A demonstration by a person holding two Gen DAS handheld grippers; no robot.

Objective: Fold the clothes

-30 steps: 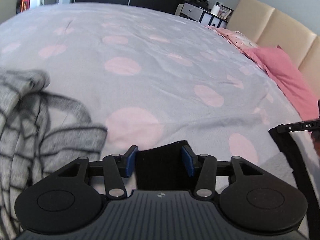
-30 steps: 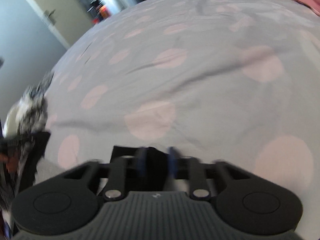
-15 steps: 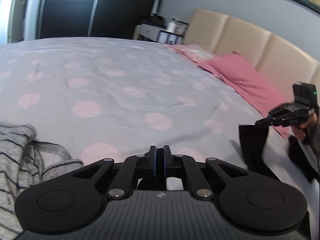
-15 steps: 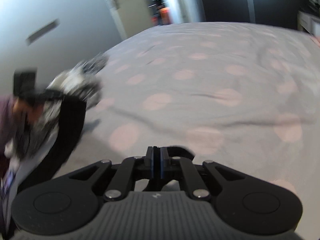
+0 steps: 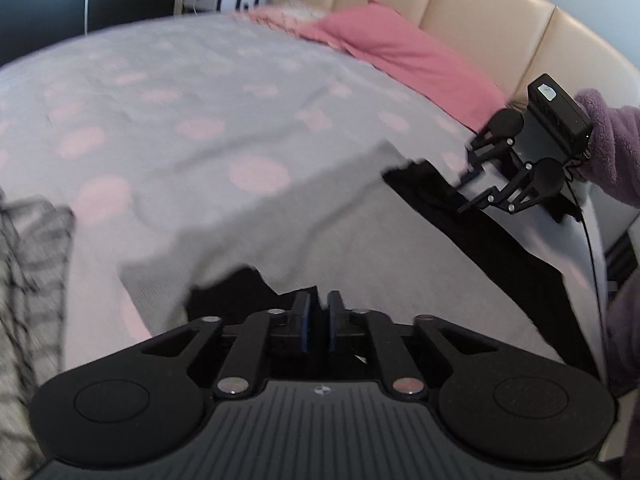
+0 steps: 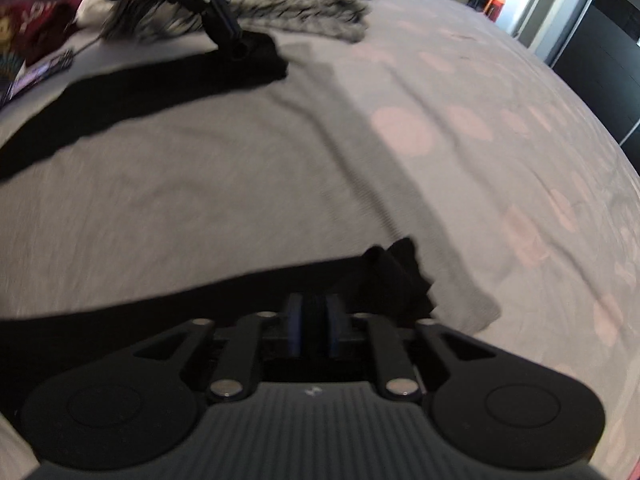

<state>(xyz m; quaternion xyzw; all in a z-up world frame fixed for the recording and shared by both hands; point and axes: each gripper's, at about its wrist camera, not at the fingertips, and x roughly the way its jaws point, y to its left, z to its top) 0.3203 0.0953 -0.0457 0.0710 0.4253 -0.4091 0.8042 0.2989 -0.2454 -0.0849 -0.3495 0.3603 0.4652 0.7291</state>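
In the left wrist view, the left gripper (image 5: pixel 319 322) fills the bottom of the frame, its blue-padded jaws a narrow gap apart and opening. No cloth is visibly pinched between the pads; a black sleeve end of the grey garment (image 5: pixel 256 216) lies just beyond the fingertips, at lower centre. The garment spreads flat across the middle of the frame on the dotted bedspread (image 5: pixel 168 92), with a black band running from right of centre down toward the lower right. At the right edge, the right gripper (image 5: pixel 466 188) reaches in from a hand in a purple fleece sleeve (image 5: pixel 612 148), its tips at the black corner of the garment. A pink pillow (image 5: pixel 400 52) lies at upper right against the beige headboard (image 5: pixel 480 12), and a striped grey garment (image 5: pixel 28 280) sits at the left edge.

In the right wrist view, the right gripper (image 6: pixel 313 330) occupies the bottom, its jaws slightly apart and opening. Black fabric sits right at the pads, though whether they press on it is unclear. The grey garment (image 6: pixel 180 184) covers the left and centre, its black bands across the top left and bottom. At upper left the left gripper (image 6: pixel 236 46) touches down on the far black corner, with the striped garment (image 6: pixel 304 8) just behind it.
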